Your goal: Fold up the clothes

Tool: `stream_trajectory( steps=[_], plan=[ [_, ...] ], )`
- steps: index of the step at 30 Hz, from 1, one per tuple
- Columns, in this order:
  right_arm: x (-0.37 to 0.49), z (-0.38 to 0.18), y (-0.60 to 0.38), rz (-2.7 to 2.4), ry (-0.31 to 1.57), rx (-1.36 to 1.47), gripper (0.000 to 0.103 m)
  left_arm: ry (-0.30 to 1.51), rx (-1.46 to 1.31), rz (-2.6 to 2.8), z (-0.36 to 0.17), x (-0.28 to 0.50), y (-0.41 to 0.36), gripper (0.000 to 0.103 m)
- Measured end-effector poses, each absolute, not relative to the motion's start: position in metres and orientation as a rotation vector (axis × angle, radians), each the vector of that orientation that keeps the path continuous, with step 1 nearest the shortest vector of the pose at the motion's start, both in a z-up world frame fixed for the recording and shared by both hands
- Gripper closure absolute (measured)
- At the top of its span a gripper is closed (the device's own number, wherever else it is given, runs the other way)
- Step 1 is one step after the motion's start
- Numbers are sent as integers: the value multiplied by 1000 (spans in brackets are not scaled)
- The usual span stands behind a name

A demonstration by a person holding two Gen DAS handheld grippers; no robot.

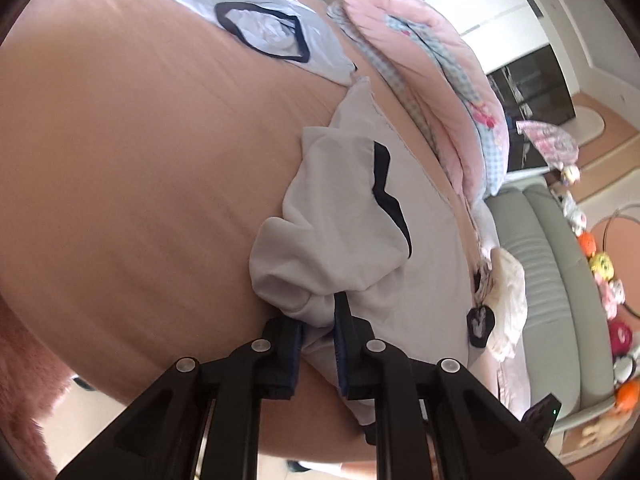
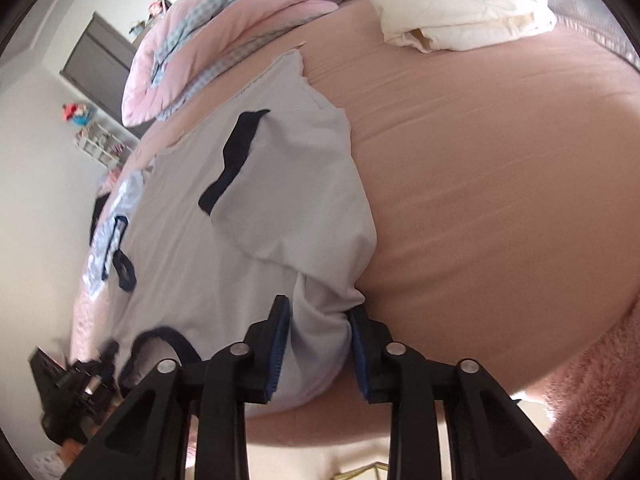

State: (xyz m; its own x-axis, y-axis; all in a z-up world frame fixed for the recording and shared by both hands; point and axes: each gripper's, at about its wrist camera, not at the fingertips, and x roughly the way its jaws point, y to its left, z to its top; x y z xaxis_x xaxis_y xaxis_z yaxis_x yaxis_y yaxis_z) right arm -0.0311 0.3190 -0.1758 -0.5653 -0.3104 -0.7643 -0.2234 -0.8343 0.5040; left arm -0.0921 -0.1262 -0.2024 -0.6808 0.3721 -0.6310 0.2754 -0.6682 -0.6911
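Pink bed [image 1: 120,160] carries a limp, light grey shirt [image 1: 340,220]; left gripper [image 1: 318,344] pinches its bunched edge, right gripper [image 2: 318,350] seemingly likewise, jaws wider.

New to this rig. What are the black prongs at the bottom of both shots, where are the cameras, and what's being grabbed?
No robot arm here: a person holds a two-finger tool in each hand, each with a fisheye camera looking along its fingers. The black prongs are those fingers. The left wrist view shows the left tool pinched on a bunched edge of a pale grey T-shirt with navy trim. The right wrist view shows the right tool with another fold of the same shirt between its fingers. The shirt lies on a bed with a tan-pink sheet, beside a pink quilt, a second light shirt and a cream cloth.
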Motion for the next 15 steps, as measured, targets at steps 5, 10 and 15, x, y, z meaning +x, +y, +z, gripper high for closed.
stream_trajectory(
  steps=[5, 10, 15],
  plan=[
    [-25, -170, 309, -2600, -794, 1453, 61, -1253, -1248, 2510, -198, -84, -120, 85],
    [-19, -168, 303, -2602, -707, 1474, 62, -1357, -1213, 2409, -206, -80, -121, 69],
    [-37, -169, 299, -2604, -663, 1453, 64, -1112, -1230, 2478, -189, -95, -99, 39]
  ],
)
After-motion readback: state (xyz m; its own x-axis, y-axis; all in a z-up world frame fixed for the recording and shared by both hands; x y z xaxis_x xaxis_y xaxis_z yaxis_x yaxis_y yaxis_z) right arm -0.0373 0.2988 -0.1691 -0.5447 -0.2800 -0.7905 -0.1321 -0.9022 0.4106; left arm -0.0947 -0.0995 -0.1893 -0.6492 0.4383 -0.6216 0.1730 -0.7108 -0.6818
